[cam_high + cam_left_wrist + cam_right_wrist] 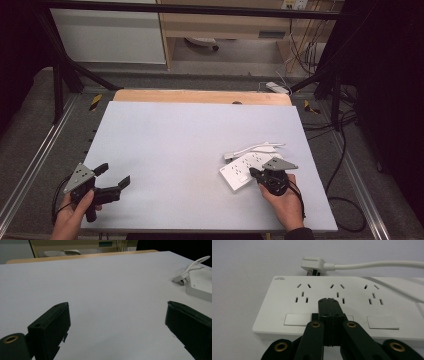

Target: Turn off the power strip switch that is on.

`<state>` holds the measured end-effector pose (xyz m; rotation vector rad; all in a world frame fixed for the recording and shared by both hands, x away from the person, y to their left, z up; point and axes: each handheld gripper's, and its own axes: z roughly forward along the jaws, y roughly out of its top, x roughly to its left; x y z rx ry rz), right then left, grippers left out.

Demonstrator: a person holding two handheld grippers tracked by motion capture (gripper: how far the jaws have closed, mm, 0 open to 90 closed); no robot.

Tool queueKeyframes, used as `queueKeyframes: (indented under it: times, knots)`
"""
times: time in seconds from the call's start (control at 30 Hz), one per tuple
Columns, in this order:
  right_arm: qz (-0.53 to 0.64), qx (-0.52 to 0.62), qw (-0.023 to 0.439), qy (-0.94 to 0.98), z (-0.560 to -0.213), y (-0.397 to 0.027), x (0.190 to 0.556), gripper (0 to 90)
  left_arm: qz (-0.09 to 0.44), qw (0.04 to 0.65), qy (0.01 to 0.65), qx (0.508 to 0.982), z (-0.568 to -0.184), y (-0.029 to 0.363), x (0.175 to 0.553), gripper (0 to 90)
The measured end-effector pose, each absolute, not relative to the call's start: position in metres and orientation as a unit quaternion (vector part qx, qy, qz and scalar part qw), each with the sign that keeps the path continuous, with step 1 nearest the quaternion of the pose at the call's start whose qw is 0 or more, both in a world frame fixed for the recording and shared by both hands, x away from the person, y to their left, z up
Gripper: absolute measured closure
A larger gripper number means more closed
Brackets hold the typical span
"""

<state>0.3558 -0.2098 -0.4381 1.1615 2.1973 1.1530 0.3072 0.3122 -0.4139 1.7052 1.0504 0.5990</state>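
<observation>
High view: a pale grey surface [190, 150] carries a white power strip [245, 169] near its right edge, toward the near right corner. The strip lies flat, turned at an angle to the surface edges. Its white cable [260, 147] and white plug [230, 156] lie just beyond it, on the far side. A strip of bare wood [200, 96] shows along the far edge of the surface.

The right tongs [253, 173] are held in the person's right hand [286, 202] at the near right of the surface, with the tips over the near part of the power strip. The left tongs [114, 175] are held in the person's left hand [70, 217] at the near left corner, well apart from the power strip, pointing toward the middle of the surface.

Right gripper view: the right tongs [328, 302] are together, jaw against jaw, with nothing between them. The tips sit over the top face of the power strip [287, 302], at the middle of three socket groups and between two of the rectangular switches [295, 319]. Whether the tips touch the face cannot be told. The plug [313, 265] lies just behind the strip's far edge, with its cable [374, 264] running off to the right.

Left gripper view: the left tongs [117, 320] are wide apart, with bare surface [100, 285] between the jaws. The power strip [200, 282] and the plug [180, 279] show at the far right.
</observation>
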Motion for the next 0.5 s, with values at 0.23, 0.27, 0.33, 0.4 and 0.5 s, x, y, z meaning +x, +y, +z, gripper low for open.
queueKeyframes:
  times: [0.23,0.27,0.33,0.4,0.5]
  knots:
    - [0.411,0.416,0.196,0.787,-0.4392,-0.2092,0.356,90.0,0.249,0.502,0.435,0.705,-0.4137,0.3125,0.3071,5.6]
    - [0.411,0.416,0.196,0.787,-0.4392,-0.2092,0.356,90.0,0.249,0.502,0.435,0.705,-0.4137,0.3125,0.3071,5.6]
    - [0.411,0.416,0.197,0.787,-0.4393,-0.2093,0.356,90.0,0.249,0.502,0.435,0.705,-0.4137,0.3126,0.3072,5.6]
    - [0.411,0.416,0.198,0.787,-0.4394,-0.2097,0.356,90.0,0.249,0.502,0.435,0.705,-0.4137,0.3126,0.3072,5.6]
    - [0.41,0.415,0.2,0.787,-0.4397,-0.2108,0.3558,90.0,0.25,0.501,0.435,0.705,-0.4137,0.3128,0.3073,5.6]
